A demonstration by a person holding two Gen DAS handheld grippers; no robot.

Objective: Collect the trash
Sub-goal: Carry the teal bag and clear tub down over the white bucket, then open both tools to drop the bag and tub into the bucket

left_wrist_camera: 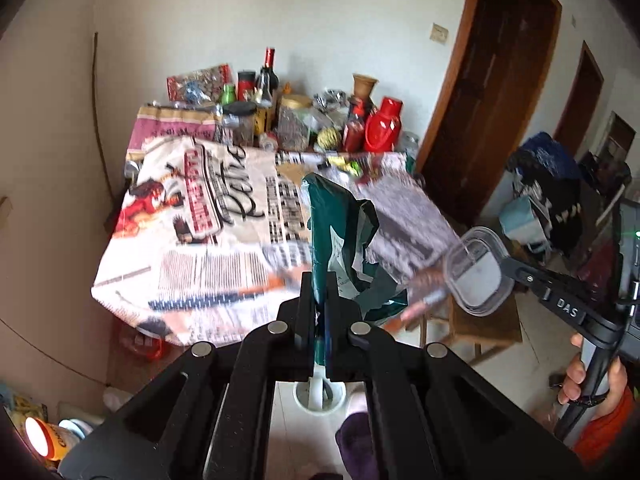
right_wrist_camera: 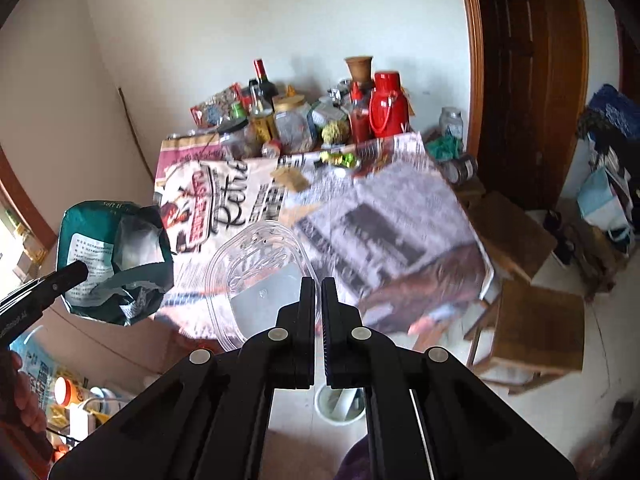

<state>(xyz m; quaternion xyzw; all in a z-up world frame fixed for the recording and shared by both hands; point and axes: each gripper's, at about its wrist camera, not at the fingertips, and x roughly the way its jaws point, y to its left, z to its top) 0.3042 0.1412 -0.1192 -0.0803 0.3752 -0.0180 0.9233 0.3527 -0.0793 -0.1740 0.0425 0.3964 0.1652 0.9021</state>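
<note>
Green wrapper [left_wrist_camera: 340, 240] pinched in left tool [left_wrist_camera: 319, 284], clear tub [right_wrist_camera: 260, 276] in right tool [right_wrist_camera: 318, 292], both down-tilted.

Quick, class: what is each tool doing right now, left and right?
Left tool: closed on the green packet.
Right tool: closed on the clear plastic tub.
</note>
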